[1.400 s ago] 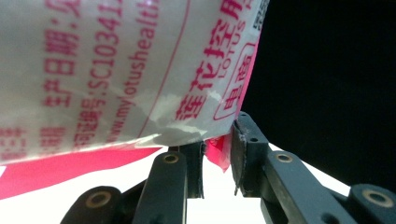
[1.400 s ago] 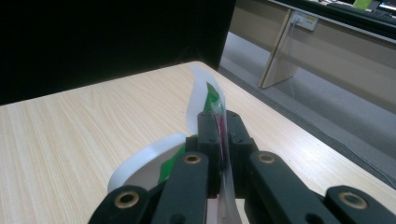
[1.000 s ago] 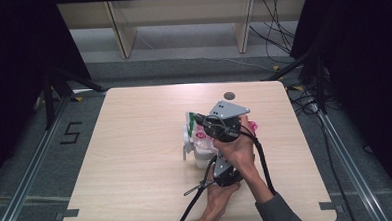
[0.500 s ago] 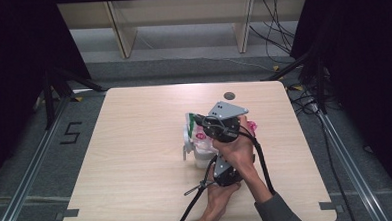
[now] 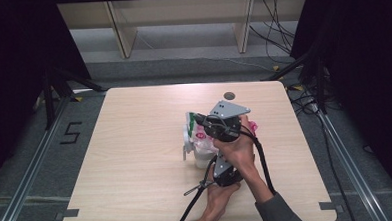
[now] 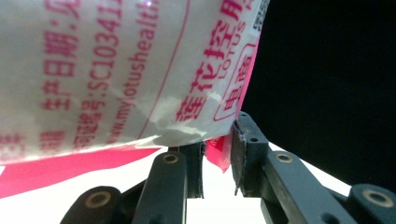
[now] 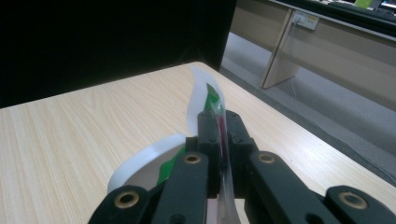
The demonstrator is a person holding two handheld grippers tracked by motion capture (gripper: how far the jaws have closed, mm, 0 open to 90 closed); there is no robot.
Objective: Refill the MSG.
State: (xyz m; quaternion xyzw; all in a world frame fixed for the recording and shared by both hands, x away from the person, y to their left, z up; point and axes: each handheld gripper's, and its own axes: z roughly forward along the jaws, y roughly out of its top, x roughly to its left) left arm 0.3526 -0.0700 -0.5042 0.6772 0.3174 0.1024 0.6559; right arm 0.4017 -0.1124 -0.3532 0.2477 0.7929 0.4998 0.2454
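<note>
— Hardly anything has moved since a second ago: both hands and the packet sit on the same patch of counter [image 5: 135, 143], right of its middle.

— What is the thing being worked on?

— It's a white plastic packet [image 5: 198, 140] with pink and green print. In the left gripper view, red Chinese characters and some Latin lettering run across its film, with a pink edge strip below.

— Where is the left hand-held gripper [image 5: 214, 162]?

— It sits on the near side of the packet in the high view, with a hand wrapped around its body. In its own view the two black jaws are drawn close together on the pink corner of the packet [image 6: 219, 149], so it is gripping the packet there.

— And the right hand-held gripper [image 5: 197, 121]?

— It's on the far side, above the packet, grey three-cornered plate on top. Its own view shows the jaws pressed together on a thin upright flap of the packet [image 7: 210, 100], white with a green patch, rising between and above the tips.

— So both are clamped on the same thing?

— Yes, one at each end, with the packet held between them just above the counter. Black cables trail off the near edge beside the person's sleeve [image 5: 278, 212].

— Anything else on the counter?

— A small dark round spot [image 5: 229, 95] lies near the far edge, well apart from the packet.
</note>
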